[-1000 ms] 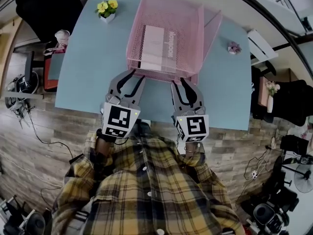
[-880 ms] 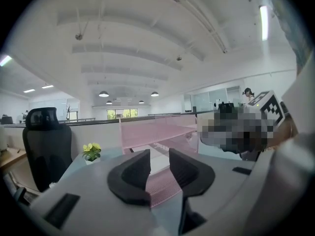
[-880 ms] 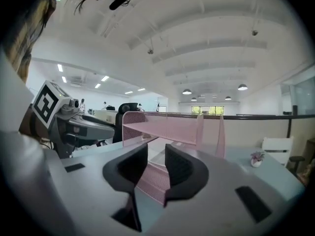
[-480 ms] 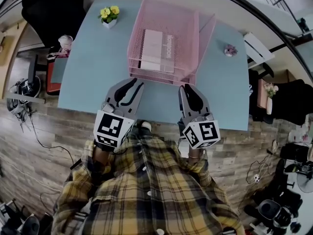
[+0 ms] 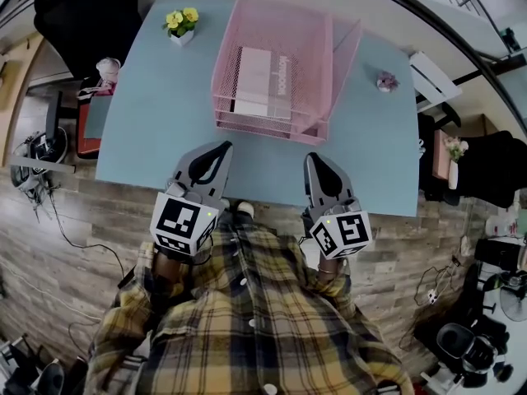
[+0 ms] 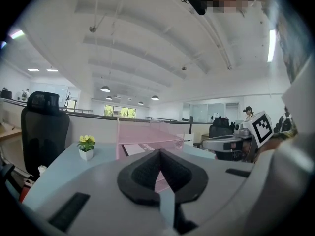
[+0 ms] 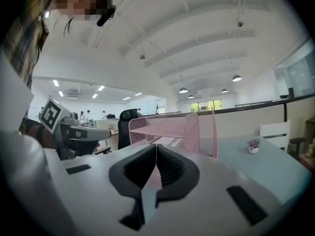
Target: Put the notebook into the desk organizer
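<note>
A pink mesh desk organizer (image 5: 321,52) stands at the far middle of the light blue table (image 5: 165,105). The white and pink notebook (image 5: 262,82) lies flat inside its lower tray. My left gripper (image 5: 221,148) is shut and empty near the table's front edge, left of the organizer's front. My right gripper (image 5: 317,160) is shut and empty too, a little right of it. Both are pulled back, apart from the organizer. In the left gripper view the organizer (image 6: 147,136) shows beyond the closed jaws; the right gripper view shows the organizer (image 7: 197,132) likewise.
A small pot of yellow flowers (image 5: 181,19) stands at the table's far left. A small purple flower ornament (image 5: 387,81) sits at the far right. A black office chair (image 5: 78,11) stands beyond the left corner. Cables and gear lie on the wooden floor (image 5: 49,245).
Both grippers have drawn back from the organizer's front toward the near table edge and closed their jaws. The notebook stays in the tray.
</note>
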`<state>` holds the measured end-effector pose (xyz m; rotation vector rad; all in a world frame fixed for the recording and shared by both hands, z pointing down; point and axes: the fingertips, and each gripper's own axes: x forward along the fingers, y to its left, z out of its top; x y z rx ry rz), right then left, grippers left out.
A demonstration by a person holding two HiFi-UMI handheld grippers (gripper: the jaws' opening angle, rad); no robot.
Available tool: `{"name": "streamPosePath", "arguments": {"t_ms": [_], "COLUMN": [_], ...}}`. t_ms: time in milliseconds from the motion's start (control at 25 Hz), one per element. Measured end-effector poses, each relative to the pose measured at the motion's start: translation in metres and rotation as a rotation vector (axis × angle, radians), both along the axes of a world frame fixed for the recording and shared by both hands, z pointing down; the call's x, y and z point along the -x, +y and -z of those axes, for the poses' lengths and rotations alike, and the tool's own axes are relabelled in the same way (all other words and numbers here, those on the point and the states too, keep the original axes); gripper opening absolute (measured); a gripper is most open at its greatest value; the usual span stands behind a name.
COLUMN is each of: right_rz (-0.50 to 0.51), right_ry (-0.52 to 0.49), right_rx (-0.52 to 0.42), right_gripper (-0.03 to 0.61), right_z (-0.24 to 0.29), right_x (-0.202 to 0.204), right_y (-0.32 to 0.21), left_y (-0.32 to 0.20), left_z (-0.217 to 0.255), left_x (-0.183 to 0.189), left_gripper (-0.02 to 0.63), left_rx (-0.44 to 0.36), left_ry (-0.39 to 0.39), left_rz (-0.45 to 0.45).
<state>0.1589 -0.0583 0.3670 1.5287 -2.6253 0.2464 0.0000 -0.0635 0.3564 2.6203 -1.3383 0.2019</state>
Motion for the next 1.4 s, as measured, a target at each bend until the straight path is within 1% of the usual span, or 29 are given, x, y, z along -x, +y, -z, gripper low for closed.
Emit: {"name": "streamPosePath", "arguments": {"t_ms": [240, 520, 960, 1400], "right_rz": [0.000, -0.010, -0.024, -0.034], "right_ry": [0.006, 0.022, 0.021, 0.020], "right_rx": [0.024, 0.037, 0.034, 0.051], "right_gripper": [0.003, 0.003, 0.002, 0.002], "right_z": [-0.007, -0.010, -0.011, -0.016], "right_x": [-0.005, -0.008, -0.009, -0.012], "right_y": [0.003, -0.001, -0.007, -0.006], "left_y": [0.002, 0.001, -0.008, -0.010], "left_z": [-0.005, -0.013, -0.018, -0.021], "left_x": [-0.002, -0.006, -0.003, -0.002], "left_gripper": [-0.008, -0.009, -0.009, -0.009], "left_rx": [0.024, 0.043, 0.049, 0.055], "left_ry": [0.027, 0.024, 0.003, 0.005], "left_rz": [-0.017, -0.036, -0.028, -0.027]}}
